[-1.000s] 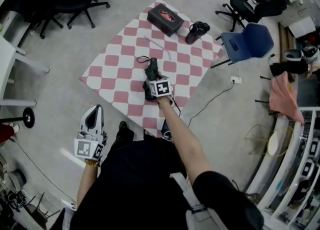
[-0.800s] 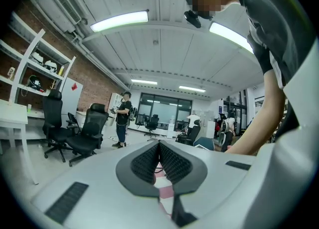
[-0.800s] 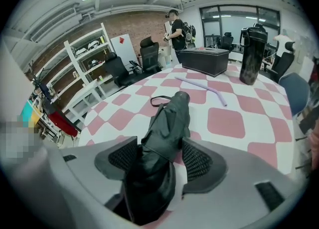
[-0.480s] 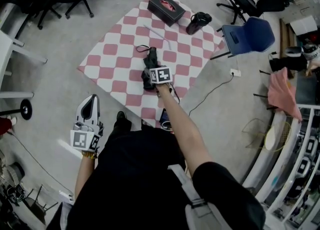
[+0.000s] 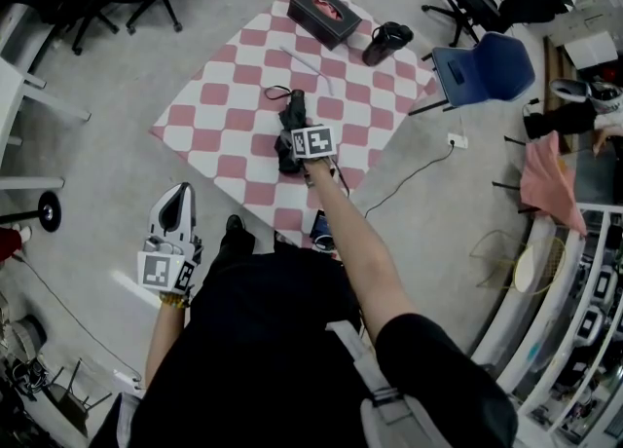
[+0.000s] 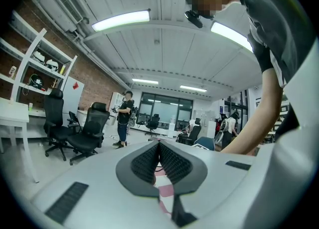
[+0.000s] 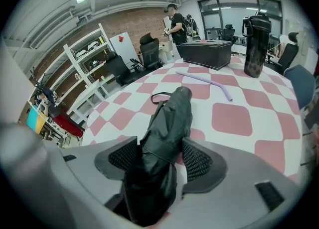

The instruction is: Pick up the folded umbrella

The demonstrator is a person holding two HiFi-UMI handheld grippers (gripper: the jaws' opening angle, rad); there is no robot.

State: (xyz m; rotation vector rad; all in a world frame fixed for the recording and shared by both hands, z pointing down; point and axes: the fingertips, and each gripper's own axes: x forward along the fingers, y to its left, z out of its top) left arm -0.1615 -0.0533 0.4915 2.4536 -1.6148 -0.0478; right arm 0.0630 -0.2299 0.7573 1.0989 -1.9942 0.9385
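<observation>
Umbrella (image 7: 168, 118): folded, black, lying on checked mat (image 5: 222, 117) on floor, clamped between jaws of right hand-held gripper (image 7: 159, 157). Left hand-held gripper (image 6: 159, 146): jaws together, nothing between, off mat. Beyond umbrella, well apart: purple stick (image 5: 305, 64), black box (image 5: 320, 14), flask (image 5: 385, 43). Blue chair (image 5: 487, 71) beside mat's right corner.

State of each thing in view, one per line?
folded umbrella: folded, lying on checkered mat
right gripper: shut on the folded umbrella
left gripper: shut, empty
black box: closed
black bottle: upright
</observation>
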